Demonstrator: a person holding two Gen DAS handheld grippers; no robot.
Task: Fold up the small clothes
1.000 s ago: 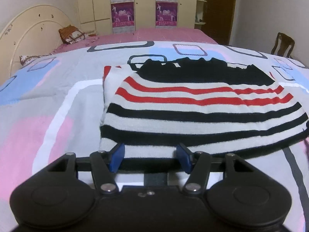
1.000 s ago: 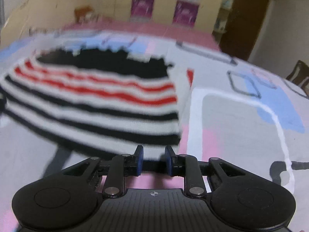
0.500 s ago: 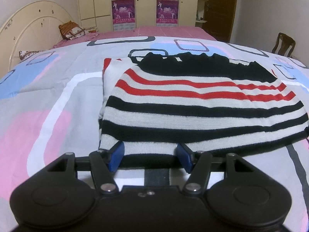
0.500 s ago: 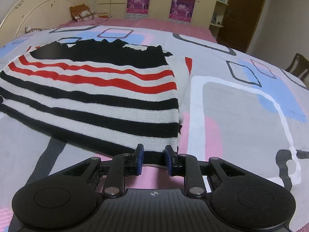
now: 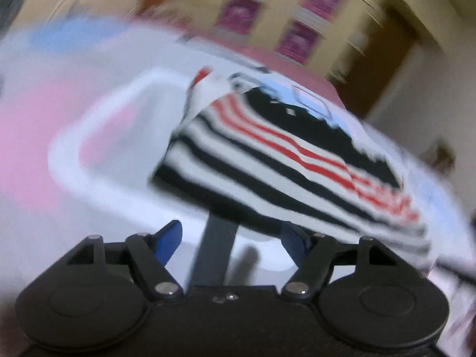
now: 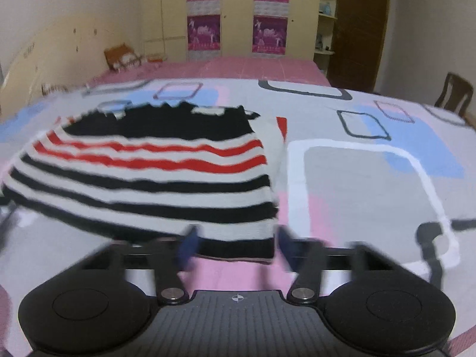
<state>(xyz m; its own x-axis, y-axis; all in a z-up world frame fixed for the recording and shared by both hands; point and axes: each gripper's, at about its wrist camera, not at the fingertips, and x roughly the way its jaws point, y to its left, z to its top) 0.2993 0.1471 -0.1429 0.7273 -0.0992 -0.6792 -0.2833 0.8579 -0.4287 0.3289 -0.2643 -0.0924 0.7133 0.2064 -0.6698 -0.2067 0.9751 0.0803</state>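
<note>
Two grippers sit at the near edge of the garment, and neither has a grip on it. The left gripper has its jaws opening, with only bedspread between the blue pads; its right pad is just beside the black hem, though blur hides whether it touches. The right gripper has its pads spread apart, with the hem's near right corner lying between them unpinched.

Just ahead, the striped knit sweater lies flat and already partly folded on the patterned bedspread. Its black band is at the far edge, the red stripes sit in the middle and the black-and-white stripes are nearest.

My judgement is that the step in hand is taking the near hem for the next fold. To do it well:
- Slide each lower pad under all the layers at its own corner, not just the top one.
- Close both grippers at matching points along the hem so the fold line runs parallel to the stripes.
- Keep the pads low against the bedspread without pinching the cover itself.
- Lift both corners together, since the soft knit will sag and skew if one side leads.
</note>
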